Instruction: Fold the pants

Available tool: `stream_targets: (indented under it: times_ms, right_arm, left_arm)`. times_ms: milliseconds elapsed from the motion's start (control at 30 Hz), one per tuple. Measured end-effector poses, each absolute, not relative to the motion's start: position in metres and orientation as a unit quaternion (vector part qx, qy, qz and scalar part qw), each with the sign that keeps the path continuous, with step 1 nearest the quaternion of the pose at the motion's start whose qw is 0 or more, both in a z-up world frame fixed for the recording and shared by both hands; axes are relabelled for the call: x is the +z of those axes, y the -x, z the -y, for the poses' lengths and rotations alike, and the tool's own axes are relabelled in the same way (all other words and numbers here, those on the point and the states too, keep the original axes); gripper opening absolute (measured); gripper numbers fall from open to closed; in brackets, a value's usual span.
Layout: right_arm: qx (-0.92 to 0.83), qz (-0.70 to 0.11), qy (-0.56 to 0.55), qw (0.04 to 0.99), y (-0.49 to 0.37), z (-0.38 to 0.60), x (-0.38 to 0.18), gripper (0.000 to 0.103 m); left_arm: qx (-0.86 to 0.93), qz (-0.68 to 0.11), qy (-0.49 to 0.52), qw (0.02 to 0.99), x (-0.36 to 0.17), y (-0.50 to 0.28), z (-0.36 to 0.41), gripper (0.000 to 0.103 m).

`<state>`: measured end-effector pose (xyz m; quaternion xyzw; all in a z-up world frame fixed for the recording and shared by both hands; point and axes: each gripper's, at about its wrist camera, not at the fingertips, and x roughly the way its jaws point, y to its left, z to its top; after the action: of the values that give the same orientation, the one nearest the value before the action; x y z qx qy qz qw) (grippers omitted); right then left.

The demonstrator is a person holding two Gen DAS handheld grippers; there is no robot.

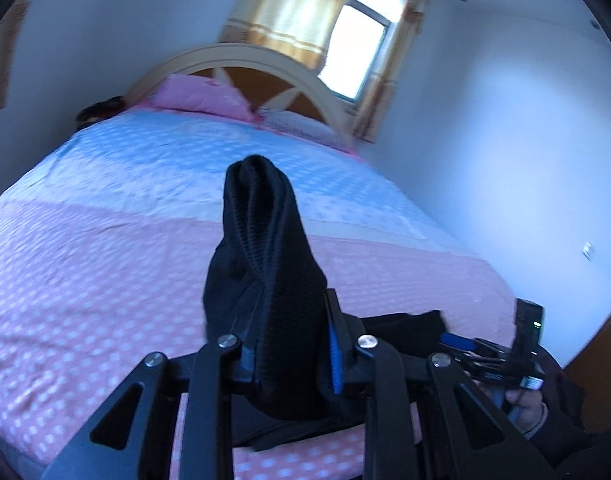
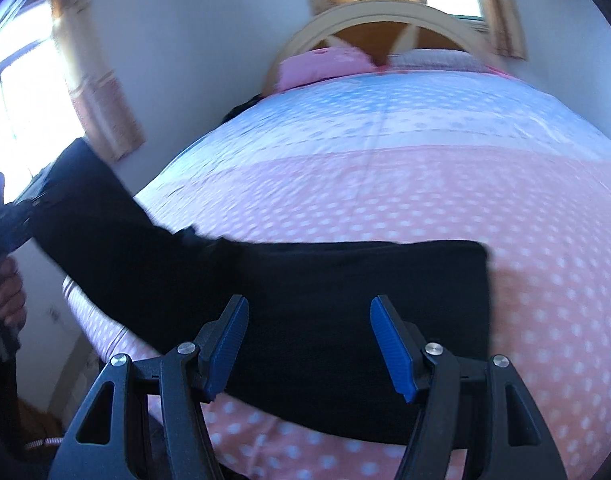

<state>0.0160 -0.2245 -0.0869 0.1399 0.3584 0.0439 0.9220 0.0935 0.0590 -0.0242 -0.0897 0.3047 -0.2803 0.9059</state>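
Left gripper [image 1: 289, 320] clamped on black pants [image 1: 261, 264], lifted above bed [image 1: 105, 280]. Right gripper [image 2: 309, 340] spread wide, holding nothing, over the pants.

Daylight from an overexposed window [image 1: 361, 36] behind a translucent curtain [image 1: 297, 4] lights both fisheye views with a cool bluish cast, straight lines bowing toward dark vignetted corners, and motion blur softening the bedspread [image 2: 385, 184] pattern.
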Motion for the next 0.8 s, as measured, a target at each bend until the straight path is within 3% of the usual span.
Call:
stream_targets:
  times_ms: [433, 800]
  right_arm:
    - [-0.047, -0.356, -0.217, 0.908, 0.007, 0.308, -0.092, 0.065]
    - [-0.078, -0.353, -0.258, 0.896, 0.011, 0.342, -0.105, 0.065]
  left_arm:
    - [-0.378, -0.334, 0.027, 0.863, -0.018, -0.097, 0.068, 0.024]
    - [-0.395, -0.402, -0.055, 0.824, -0.083, -0.081, 0.161, 0.024]
